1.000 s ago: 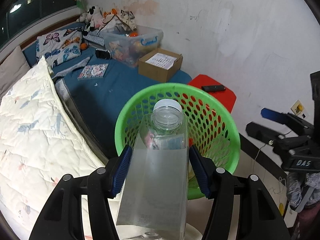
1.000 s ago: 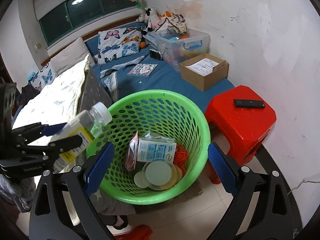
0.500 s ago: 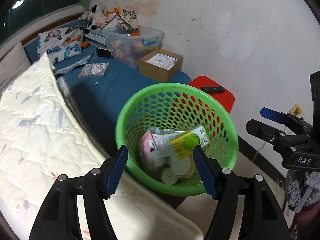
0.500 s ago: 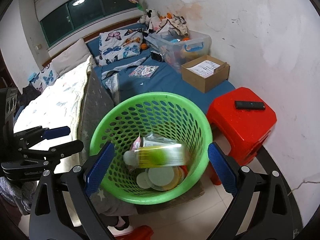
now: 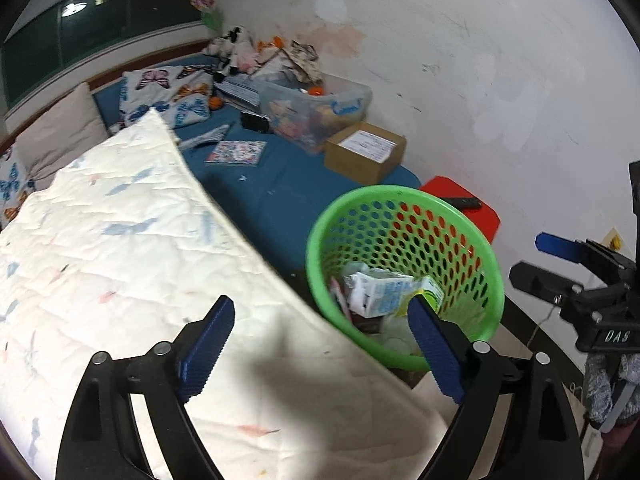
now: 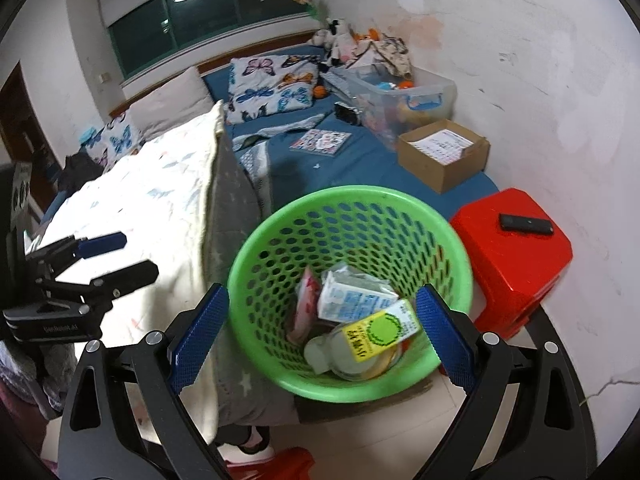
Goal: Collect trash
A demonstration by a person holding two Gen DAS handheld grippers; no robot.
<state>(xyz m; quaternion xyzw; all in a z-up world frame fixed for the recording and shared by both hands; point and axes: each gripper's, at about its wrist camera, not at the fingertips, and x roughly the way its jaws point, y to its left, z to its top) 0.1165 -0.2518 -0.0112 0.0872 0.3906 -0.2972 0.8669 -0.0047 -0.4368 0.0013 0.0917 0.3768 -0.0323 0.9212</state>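
**Bottle dropped into the basket**

Released a second ago, the clear plastic bottle with a yellow label [image 6: 370, 340] now lies in the green perforated plastic basket [image 6: 448, 236] beside a crumpled milk carton [image 6: 354, 300]. Left gripper [image 5: 320, 350], empty, is opening over the white quilt [image 5: 120, 248]; right gripper [image 6: 320, 336] gapes wide, empty. A red plastic stool [image 6: 516, 264] stands just beside the basket.

Glossy perforated plastic basket [image 6: 448, 232], smooth red plastic stool [image 6: 516, 256], quilted cloth blanket [image 5: 100, 248].

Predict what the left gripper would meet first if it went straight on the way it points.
Probably the cream quilted blanket: it fills the space between and beyond the opening, empty left gripper. The green plastic basket lies off to the right.
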